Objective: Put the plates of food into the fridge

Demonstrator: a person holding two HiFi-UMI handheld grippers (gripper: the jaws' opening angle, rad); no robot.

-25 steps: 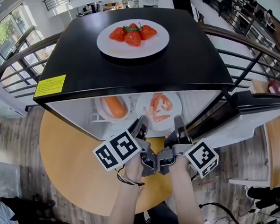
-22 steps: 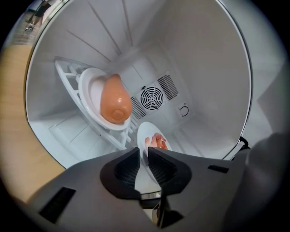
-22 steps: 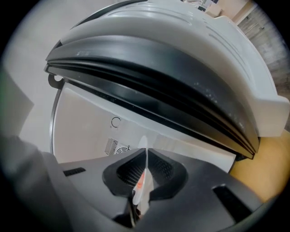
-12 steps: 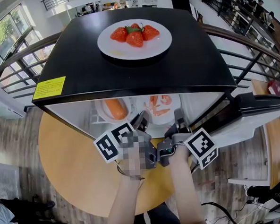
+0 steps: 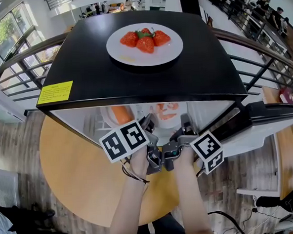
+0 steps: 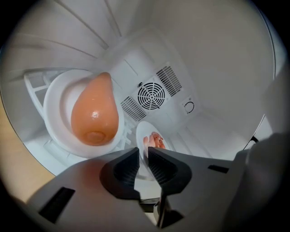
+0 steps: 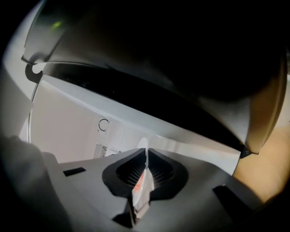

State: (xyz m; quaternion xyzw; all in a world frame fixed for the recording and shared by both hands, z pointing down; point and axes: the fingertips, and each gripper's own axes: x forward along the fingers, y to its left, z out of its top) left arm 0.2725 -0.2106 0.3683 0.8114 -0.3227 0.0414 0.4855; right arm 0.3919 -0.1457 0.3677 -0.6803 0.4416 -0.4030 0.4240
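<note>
Shrimp plate [image 5: 167, 121], rim within left gripper [image 6: 143, 157] and right gripper [image 7: 145, 159]

You're on an upper gallery of a big, open office-like or public building. A dark metal railing [image 5: 24, 56] curves behind the small black fridge [image 5: 84, 68]. Tall windows [image 5: 5, 26] stand at your left and people [image 5: 263, 0] line the far walkway. A round wooden table [image 5: 76, 177] sits on plank flooring [image 5: 9, 147].

Daylight comes through tall windows [image 5: 5, 28] at the upper left. A dark metal railing [image 5: 26, 56] runs across behind. Grey-brown plank floor [image 5: 19, 146] fills the lower frame, with a round wooden table [image 5: 76, 177] at lower left. People [image 5: 263, 0] stand at the upper right.
</note>
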